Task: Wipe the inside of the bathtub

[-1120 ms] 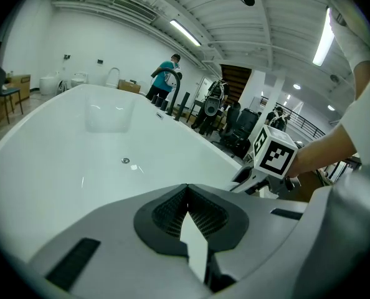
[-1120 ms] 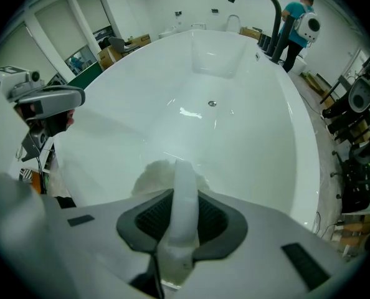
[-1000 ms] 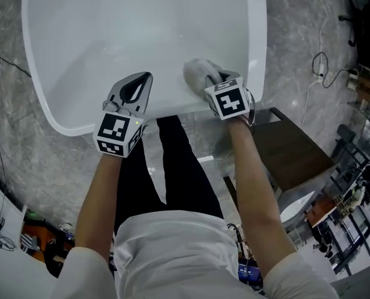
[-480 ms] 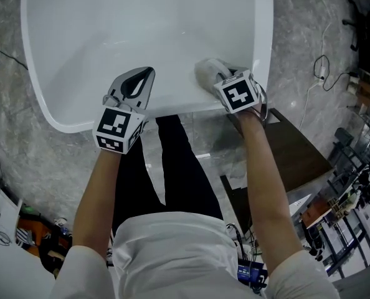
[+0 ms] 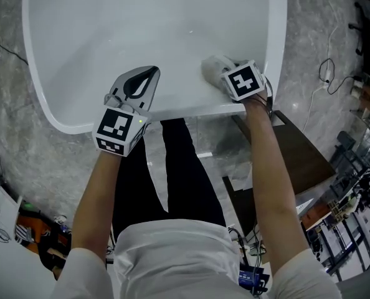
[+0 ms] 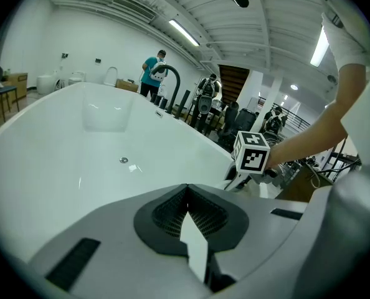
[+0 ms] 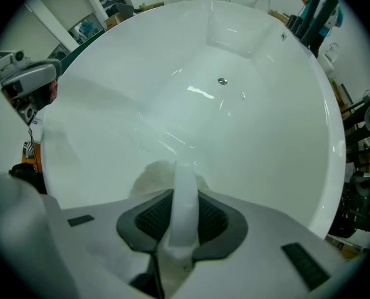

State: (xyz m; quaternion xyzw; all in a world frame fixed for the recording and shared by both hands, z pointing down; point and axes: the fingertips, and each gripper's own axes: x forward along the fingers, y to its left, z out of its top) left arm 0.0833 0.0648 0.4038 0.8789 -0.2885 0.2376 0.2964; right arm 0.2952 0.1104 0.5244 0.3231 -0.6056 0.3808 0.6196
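Note:
A large white bathtub [image 5: 42, 98] fills the top of the head view, with its drain [image 7: 222, 80] far down the basin. My right gripper [image 5: 217, 72] is shut on a white cloth [image 5: 212, 65], which presses against the tub's inner near wall by the right rim. In the right gripper view the cloth [image 7: 184, 192] sticks up between the shut jaws. My left gripper [image 5: 142, 82] hovers over the near inner wall to the left, its jaws shut with nothing between them. The right gripper's marker cube [image 6: 253, 155] shows in the left gripper view.
Grey marbled floor [image 5: 10, 161] surrounds the tub. A dark wooden bench or step [image 5: 297, 154] stands at the right of my legs. Cables [image 5: 325, 67] lie on the floor at right. People and a black faucet [image 6: 172, 80] stand beyond the tub's far end.
My right gripper has slid the cloth to the right along the tub's near wall, toward the right rim. The left gripper has shifted only slightly.

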